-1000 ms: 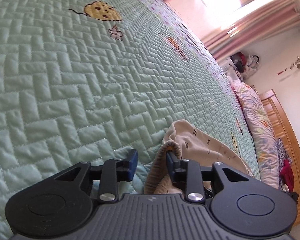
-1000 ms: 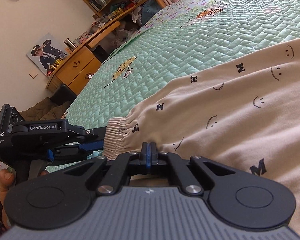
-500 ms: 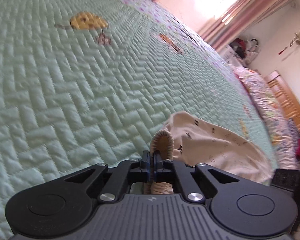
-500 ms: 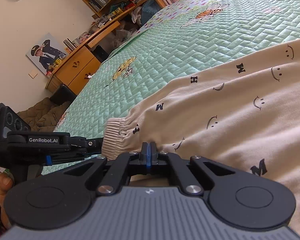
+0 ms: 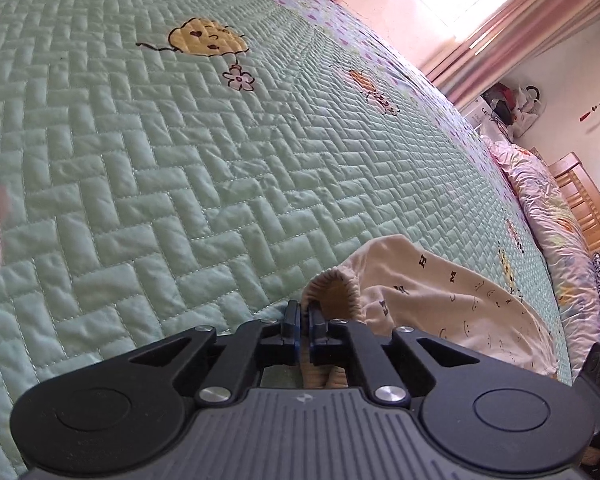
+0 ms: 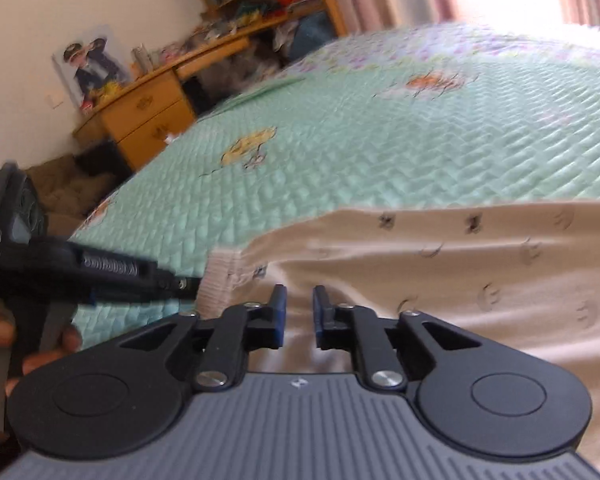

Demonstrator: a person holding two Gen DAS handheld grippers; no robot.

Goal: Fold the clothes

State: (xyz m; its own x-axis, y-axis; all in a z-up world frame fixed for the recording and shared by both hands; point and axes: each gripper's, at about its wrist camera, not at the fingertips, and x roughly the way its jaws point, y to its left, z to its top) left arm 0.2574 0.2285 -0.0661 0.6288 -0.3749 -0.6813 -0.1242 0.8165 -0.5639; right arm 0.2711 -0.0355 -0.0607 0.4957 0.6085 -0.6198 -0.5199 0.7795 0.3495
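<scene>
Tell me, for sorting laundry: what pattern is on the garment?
Beige garment, small dark letters and smileys; clearest in left wrist view.

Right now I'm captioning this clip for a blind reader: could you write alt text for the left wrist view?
The left hand-held gripper is shut on the ribbed cuff of a cream garment printed with small letters and smiley faces. The garment lies on a green quilted bedspread with cartoon patches; pink curtains hang behind.

Cream garment (image 6: pixel 440 280) with tiny smileys and letters lies spread on my bed, its ribbed cuff (image 5: pixel 334 294) lifted, curled open.
</scene>
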